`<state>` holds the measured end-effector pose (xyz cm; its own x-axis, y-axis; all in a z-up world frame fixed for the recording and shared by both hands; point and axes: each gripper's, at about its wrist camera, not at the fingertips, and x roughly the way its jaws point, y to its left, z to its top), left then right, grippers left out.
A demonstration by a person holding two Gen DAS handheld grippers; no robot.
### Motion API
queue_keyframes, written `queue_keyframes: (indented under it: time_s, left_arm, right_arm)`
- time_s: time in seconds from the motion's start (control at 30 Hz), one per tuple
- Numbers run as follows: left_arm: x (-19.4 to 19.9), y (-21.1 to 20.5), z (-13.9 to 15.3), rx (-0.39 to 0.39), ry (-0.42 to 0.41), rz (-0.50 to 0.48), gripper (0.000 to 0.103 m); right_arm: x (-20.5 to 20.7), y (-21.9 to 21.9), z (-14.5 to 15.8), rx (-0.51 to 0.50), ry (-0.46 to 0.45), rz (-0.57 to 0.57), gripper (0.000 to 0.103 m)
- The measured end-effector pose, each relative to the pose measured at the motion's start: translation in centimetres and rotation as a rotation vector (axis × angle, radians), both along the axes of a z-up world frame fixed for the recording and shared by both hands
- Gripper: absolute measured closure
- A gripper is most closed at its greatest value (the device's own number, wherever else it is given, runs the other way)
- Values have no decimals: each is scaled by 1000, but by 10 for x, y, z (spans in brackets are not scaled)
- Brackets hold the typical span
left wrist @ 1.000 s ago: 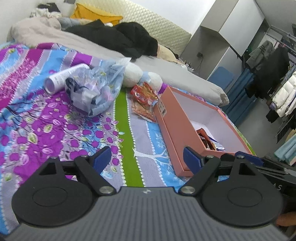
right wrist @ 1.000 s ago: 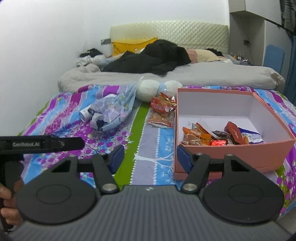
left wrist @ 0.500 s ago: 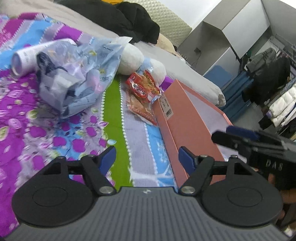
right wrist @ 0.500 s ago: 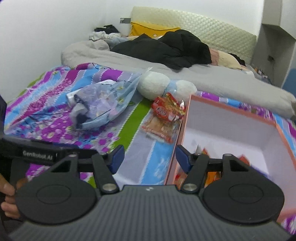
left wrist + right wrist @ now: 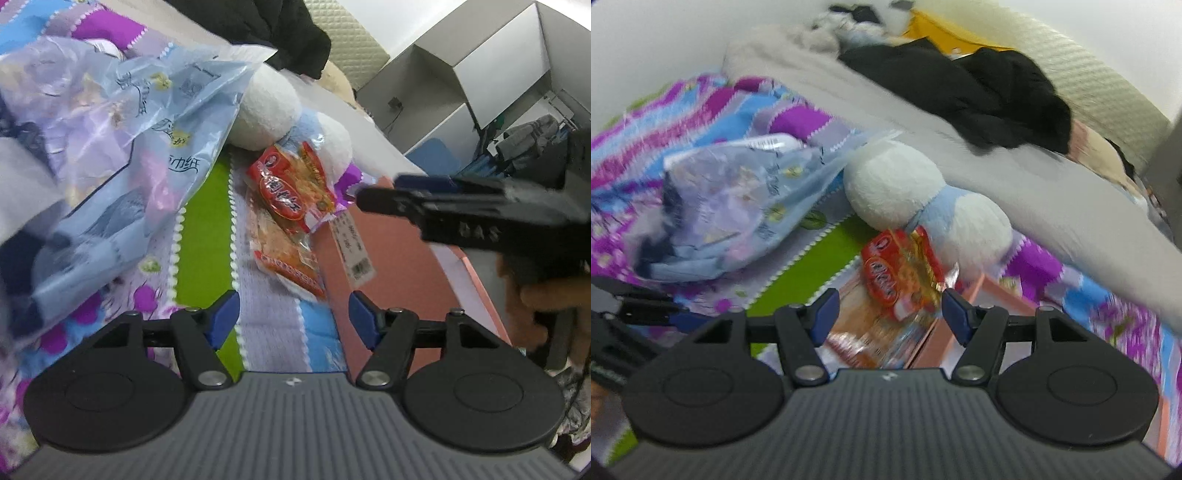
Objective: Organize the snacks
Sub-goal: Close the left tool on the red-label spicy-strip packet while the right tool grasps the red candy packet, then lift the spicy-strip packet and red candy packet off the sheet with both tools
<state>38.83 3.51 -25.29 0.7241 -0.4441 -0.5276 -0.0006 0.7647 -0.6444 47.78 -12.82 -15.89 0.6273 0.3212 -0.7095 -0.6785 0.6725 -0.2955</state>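
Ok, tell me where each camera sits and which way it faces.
Left wrist: on the left gripper, looking over the bedspread at the red snack packets beside the pink box; the right gripper and hand show at right.
Right wrist: on the right gripper, low over those packets; jaws open.
Shared: packets, plush toy, plastic bag.
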Motion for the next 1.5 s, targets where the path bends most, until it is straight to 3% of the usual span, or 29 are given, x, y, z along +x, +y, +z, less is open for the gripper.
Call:
queue_keyframes:
  time_s: [0.27,0.5,0.8,0.9,0.97,1.3,1.5]
  left_arm:
    - [43,-1,-26,-35,21,10,38]
    - [66,-15,-37,-33,20,4,44]
    - [75,-24,-41,-31,46,33,76]
    - [74,-24,-38,-40,50,32,82]
    - [73,-24,-36,-46,51,27,85]
    - [41,-24,-16,-52,59,51,90]
    - [-4,-15,1,-35,66,55,91]
  right_arm:
    - [67,29,-23,-154,61,78,39]
    - [85,44,-48,-348,118,144,39]
    - [87,57,-64,-439,146,184,38]
    - [78,58,-65,-471,141,214,58]
    - [70,58,-62,-492,97,219,83]
    - [29,46,-28,-414,82,211,87]
    - [-7,38,-4,-362,66,203,88]
